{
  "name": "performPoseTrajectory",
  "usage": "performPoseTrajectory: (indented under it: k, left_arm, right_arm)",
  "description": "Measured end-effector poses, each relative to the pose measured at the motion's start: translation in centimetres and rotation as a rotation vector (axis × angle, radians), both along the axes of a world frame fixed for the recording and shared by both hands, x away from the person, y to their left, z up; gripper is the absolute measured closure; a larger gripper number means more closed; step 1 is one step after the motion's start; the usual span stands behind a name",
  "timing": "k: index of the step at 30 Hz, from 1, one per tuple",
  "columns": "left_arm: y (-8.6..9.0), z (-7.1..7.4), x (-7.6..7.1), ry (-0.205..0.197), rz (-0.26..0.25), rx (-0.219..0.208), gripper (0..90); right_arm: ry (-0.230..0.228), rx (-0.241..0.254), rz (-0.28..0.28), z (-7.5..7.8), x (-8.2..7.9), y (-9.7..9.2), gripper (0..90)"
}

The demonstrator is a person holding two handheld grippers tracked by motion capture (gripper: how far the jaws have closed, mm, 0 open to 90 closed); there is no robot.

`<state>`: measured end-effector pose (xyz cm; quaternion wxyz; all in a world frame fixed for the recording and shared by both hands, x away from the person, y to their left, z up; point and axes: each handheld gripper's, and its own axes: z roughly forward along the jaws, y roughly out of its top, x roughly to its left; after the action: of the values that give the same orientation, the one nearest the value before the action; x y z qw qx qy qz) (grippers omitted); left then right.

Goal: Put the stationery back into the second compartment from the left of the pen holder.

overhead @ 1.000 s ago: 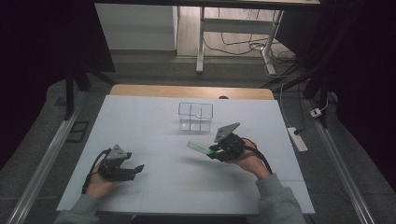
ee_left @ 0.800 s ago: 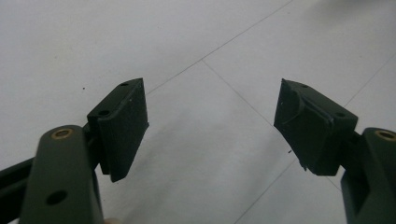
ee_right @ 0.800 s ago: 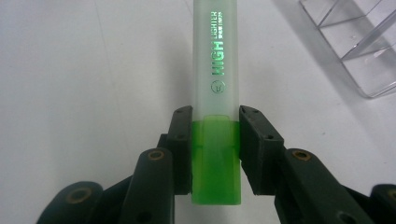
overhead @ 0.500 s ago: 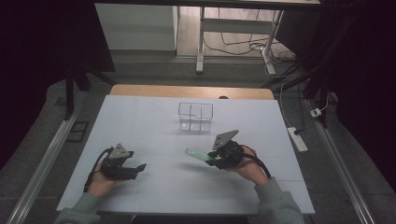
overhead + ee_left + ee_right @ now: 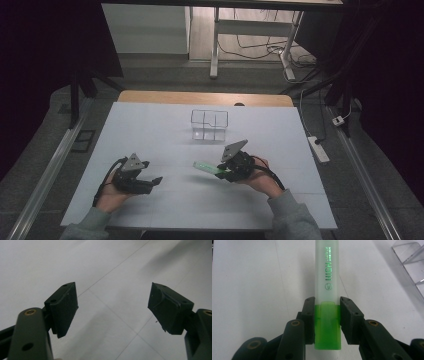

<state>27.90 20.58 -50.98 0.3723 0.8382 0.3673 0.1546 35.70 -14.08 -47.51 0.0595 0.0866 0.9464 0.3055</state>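
A green highlighter (image 5: 327, 292) with a frosted barrel and a bright green cap lies between the jaws of my right gripper (image 5: 327, 315), which is shut on its capped end. In the high view the right gripper (image 5: 220, 172) holds the highlighter (image 5: 204, 166) low over the table at right of centre, barrel pointing left. My left gripper (image 5: 154, 181) stands at the front left, pointing right. Its jaws are wide apart in the left gripper view, with my left gripper (image 5: 111, 307) open over bare white table.
A clear plastic organizer (image 5: 209, 125) with several compartments stands at the middle back of the white table (image 5: 150, 130); its corner (image 5: 412, 255) appears at the upper right of the right gripper view. A power strip (image 5: 319, 149) lies off the table's right edge.
The right gripper with the highlighter has drawn slightly back toward the person. The left gripper has shifted a little to the right and risen slightly.
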Motion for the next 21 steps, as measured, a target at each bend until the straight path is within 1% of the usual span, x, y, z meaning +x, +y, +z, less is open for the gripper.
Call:
performPoseTrajectory:
  k: [3, 6, 10, 15, 21]
  left_arm:
    - [-0.8, 0.6, 0.2, -0.010, -0.032, 0.004, 23.2]
    - [-2.0, 1.2, 0.4, -0.016, -0.080, 0.020, 23.5]
    - [-3.7, 1.9, 0.7, -0.029, -0.131, 0.056, 24.0]
    - [-5.3, 2.5, 1.0, -0.038, -0.170, 0.073, 24.0]
    - [-6.4, 2.5, 1.3, -0.029, -0.203, 0.100, 24.8]
  right_arm:
    - [0.002, -0.008, 0.008, -0.1, -0.1, 0.3, 66.2]
    - [0.005, -0.012, 0.021, -0.2, -0.1, 0.6, 66.1]
    - [0.008, -0.020, 0.032, -0.3, -0.3, 0.9, 66.2]
    - [0.006, -0.025, 0.047, -0.4, -0.4, 1.3, 66.2]
    - [0.009, -0.032, 0.065, -0.5, -0.4, 1.7, 66.2]
